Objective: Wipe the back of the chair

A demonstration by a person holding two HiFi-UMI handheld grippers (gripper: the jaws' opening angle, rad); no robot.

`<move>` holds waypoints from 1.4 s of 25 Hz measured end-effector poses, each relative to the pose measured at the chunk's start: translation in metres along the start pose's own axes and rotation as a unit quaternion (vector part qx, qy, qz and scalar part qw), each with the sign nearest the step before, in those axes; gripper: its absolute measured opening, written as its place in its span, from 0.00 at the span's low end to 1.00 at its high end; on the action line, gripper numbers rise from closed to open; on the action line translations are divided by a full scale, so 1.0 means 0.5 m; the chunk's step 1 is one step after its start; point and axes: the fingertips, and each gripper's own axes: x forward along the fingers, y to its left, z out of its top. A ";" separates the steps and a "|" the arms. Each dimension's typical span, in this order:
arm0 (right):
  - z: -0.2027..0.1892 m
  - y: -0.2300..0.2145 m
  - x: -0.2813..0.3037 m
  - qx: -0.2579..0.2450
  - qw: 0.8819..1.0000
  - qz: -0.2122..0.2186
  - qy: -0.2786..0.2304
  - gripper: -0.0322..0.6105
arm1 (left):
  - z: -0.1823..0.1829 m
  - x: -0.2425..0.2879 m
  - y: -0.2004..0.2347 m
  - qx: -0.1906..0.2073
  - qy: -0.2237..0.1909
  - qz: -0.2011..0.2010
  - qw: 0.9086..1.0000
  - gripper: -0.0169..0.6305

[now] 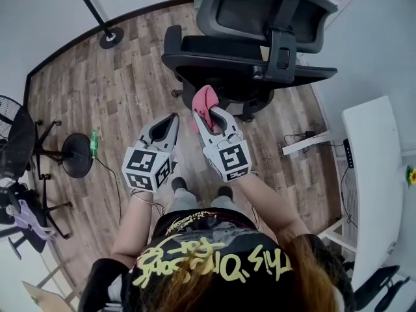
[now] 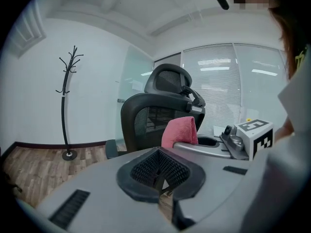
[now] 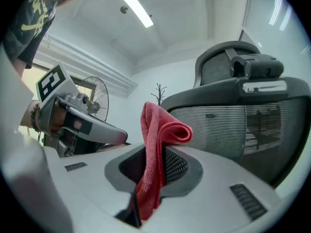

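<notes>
Right gripper point(image 1: 209, 114) has its jaws pinched on a pink cloth point(image 1: 207, 100); left gripper point(image 1: 174, 117) is closed and empty. Chair back point(image 3: 233, 125) stands just ahead, apparently untouched. Risk: the cloth (gripped low, top flopping over) drags on the chair back and pulls free.

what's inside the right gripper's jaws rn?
A red cloth, pinched in the jaws of the right gripper, with its folded end sticking out past them. How much of it lies deeper between the pads is covered.

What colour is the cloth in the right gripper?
The cloth is pinkish red, clearest in the right gripper view.
</notes>
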 end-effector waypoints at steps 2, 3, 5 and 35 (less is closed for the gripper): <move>0.017 -0.007 -0.022 0.004 1.000 0.000 -0.008 0.14 | 0.014 0.001 -0.016 0.005 -0.006 -0.004 1.000 0.01; 0.027 -0.011 -0.033 0.003 1.000 0.000 -0.014 0.14 | 0.020 0.001 -0.024 0.008 -0.008 -0.007 1.000 0.01; 0.047 -0.019 -0.052 -0.001 1.000 0.000 -0.024 0.14 | 0.035 0.001 -0.038 0.015 -0.013 -0.012 1.000 0.01; 0.182 -0.177 -0.284 -0.017 0.993 -0.081 -0.082 0.14 | 0.167 -0.003 -0.202 0.051 -0.077 -0.057 0.994 0.02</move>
